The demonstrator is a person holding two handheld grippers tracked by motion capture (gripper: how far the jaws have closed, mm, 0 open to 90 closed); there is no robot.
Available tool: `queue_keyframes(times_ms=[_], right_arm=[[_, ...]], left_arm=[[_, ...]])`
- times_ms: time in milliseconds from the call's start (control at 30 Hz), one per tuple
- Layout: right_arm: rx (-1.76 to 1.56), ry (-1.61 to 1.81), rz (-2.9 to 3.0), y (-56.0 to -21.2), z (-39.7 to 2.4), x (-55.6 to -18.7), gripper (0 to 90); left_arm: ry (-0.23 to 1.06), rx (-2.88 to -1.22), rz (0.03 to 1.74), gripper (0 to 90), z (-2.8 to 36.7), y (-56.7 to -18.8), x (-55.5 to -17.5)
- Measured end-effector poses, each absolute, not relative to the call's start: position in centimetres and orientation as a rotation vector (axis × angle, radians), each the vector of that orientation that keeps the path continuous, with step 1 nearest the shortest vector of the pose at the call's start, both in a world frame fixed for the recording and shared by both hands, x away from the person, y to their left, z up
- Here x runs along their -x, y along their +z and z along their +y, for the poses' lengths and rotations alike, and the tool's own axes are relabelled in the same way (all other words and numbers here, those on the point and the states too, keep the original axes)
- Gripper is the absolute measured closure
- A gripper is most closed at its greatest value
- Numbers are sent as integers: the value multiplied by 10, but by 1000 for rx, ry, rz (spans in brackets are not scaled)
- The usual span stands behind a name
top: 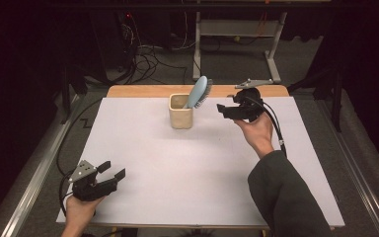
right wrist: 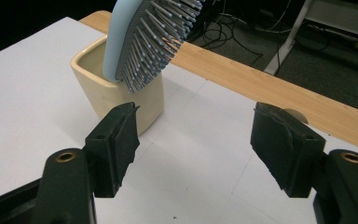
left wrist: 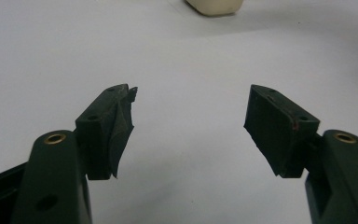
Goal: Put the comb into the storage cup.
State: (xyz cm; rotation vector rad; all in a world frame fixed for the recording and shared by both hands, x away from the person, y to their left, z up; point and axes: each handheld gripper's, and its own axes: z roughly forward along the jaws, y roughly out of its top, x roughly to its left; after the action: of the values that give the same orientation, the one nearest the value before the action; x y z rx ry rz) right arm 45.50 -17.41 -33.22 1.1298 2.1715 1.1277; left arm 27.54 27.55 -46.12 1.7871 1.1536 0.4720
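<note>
I hold right claw (right wrist: 193, 140) apart nr pale-blue plastic hairbrush (right wrist: 144, 37), propped handle-down in cream ceramic cup (right wrist: 98, 88); left claw (left wrist: 189, 130) apart, idle.

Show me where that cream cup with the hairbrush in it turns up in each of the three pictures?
High view: the cup stands at the table's far middle, left of the right gripper.
Left gripper view: its base peeks in at the top edge.
Right gripper view: upper left, the hairbrush leaning out.
Shared landmark: the white table.
</note>
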Motion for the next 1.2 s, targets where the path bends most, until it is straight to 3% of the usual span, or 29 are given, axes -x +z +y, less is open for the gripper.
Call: queue_keyframes(times_ms=[1200], right_arm=[[-1120, 1127, 2170, -330, -206, -436, 332]], left_arm=[[474, -1787, 1163, 325, 274, -462, -276]])
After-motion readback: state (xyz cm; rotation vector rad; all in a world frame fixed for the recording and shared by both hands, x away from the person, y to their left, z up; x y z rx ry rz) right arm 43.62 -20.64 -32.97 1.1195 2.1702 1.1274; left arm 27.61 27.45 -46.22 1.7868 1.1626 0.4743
